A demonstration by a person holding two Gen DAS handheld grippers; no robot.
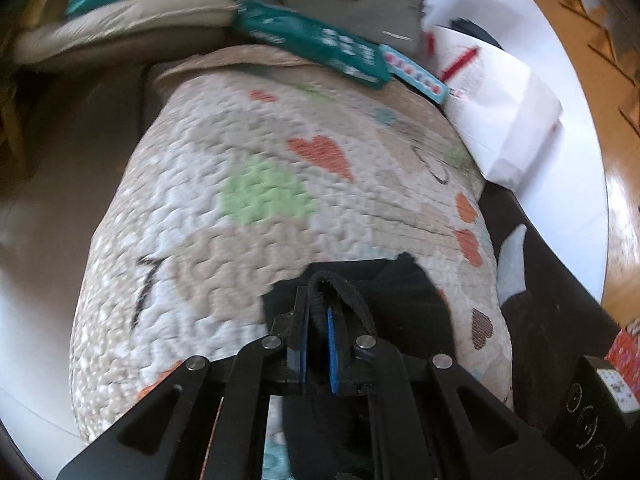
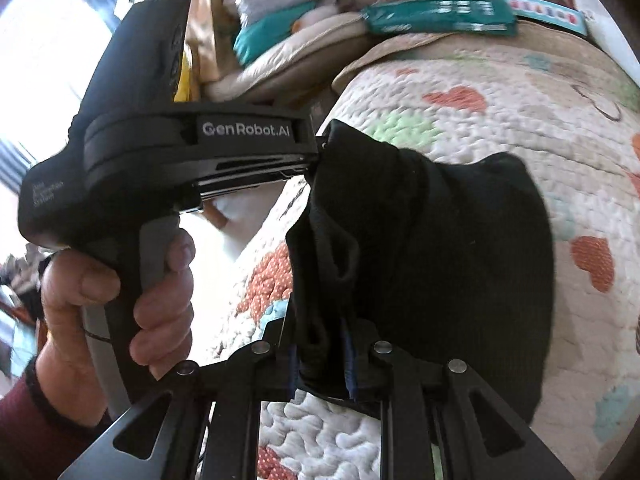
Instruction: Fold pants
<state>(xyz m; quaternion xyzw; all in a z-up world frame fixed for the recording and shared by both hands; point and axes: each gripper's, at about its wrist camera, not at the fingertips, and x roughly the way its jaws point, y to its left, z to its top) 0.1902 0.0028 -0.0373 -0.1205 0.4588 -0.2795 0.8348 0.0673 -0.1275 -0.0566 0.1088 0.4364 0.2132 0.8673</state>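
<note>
The black pants (image 2: 440,248) hang bunched above a quilted bedspread with hearts (image 2: 500,92). My right gripper (image 2: 322,344) is shut on a fold of the pants at its lower edge. My left gripper (image 1: 318,312) is shut on a ribbed black edge of the pants (image 1: 384,300); it also shows in the right wrist view (image 2: 316,160), held by a hand at the left and gripping the upper corner of the cloth. The cloth is stretched between the two grippers. The rest of the pants is hidden in folds.
The quilt (image 1: 260,184) covers the surface below. A teal packet (image 1: 320,44) and white papers (image 1: 500,92) lie at its far end. Cushions (image 1: 120,20) are piled at the far left. A black object (image 1: 560,320) and wooden floor (image 1: 624,140) lie to the right.
</note>
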